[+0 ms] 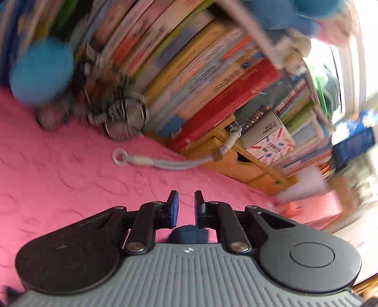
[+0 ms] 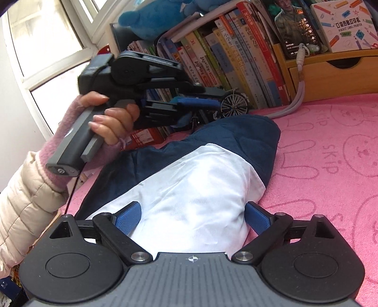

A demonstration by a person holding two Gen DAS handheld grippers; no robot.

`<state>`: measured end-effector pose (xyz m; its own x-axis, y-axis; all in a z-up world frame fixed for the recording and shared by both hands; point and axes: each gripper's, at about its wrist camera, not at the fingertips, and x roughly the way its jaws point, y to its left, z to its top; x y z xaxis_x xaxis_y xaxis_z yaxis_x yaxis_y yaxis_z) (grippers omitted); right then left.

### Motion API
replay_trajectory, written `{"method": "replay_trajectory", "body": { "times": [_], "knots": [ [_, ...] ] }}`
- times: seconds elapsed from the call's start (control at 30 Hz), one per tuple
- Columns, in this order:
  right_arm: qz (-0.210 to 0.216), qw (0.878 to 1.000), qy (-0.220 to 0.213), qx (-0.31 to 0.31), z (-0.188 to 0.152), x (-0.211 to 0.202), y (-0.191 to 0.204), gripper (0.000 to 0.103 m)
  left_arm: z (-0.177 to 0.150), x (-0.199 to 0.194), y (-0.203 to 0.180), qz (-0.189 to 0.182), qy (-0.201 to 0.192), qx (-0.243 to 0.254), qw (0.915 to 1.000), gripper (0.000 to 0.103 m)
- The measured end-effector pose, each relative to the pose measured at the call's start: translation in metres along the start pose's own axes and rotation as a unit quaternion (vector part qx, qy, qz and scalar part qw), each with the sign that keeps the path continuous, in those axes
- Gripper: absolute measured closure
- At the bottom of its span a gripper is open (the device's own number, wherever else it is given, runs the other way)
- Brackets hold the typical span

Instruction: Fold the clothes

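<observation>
The blue-and-white garment lies on the pink bed — right between the wide-open, empty right gripper. The left gripper hangs above its far end, nearly closed, holding nothing.

Premises: a domestic room, most likely a child's bedroom or study corner. Evidence follows. A pink cloth printed with rabbit outlines and the word SKIP covers the work surface. A tightly packed row of books, many with Chinese titles, lines the back. A blue plush toy sits above them. A small model bicycle stands against the books, beside a wooden drawer unit. A window admits daylight at one side
</observation>
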<state>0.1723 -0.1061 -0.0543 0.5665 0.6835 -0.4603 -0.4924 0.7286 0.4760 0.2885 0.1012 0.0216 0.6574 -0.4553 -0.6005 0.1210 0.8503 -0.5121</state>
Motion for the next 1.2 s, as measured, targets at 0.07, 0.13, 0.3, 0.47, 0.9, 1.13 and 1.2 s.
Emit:
{"method": "replay_trajectory", "body": {
  "times": [0.07,0.13,0.3,0.47,0.9,1.13,1.2],
  "knots": [
    [-0.002,1.000,-0.001,0.002,0.000,0.000,0.000,0.006,-0.025,-0.029,-0.029,0.093,-0.061,0.108,0.9879,0.077],
    [-0.004,1.000,-0.002,0.005,-0.001,-0.001,-0.001,0.006,-0.063,-0.052,-0.045,0.171,-0.113,0.198,0.9585,0.076],
    [-0.004,0.999,-0.017,0.036,0.001,-0.007,-0.012,0.006,-0.136,-0.070,-0.036,0.254,-0.092,0.293,0.9171,0.073],
    [0.008,0.989,-0.046,0.138,0.009,-0.023,-0.046,0.014,-0.145,-0.076,0.006,0.236,-0.105,0.203,0.9446,0.070],
    [-0.139,0.980,0.110,0.085,0.081,0.029,0.002,0.027,-0.152,-0.101,0.040,0.166,-0.144,0.091,0.9712,0.038],
    [-0.258,0.964,0.068,-0.026,0.105,0.059,0.014,0.073,-0.178,-0.136,0.026,0.162,-0.172,0.145,0.9608,0.033],
    [-0.264,0.963,0.058,-0.012,0.110,0.048,0.014,0.064,-0.189,-0.144,0.023,0.170,-0.162,0.163,0.9583,0.032]
  ]
}}
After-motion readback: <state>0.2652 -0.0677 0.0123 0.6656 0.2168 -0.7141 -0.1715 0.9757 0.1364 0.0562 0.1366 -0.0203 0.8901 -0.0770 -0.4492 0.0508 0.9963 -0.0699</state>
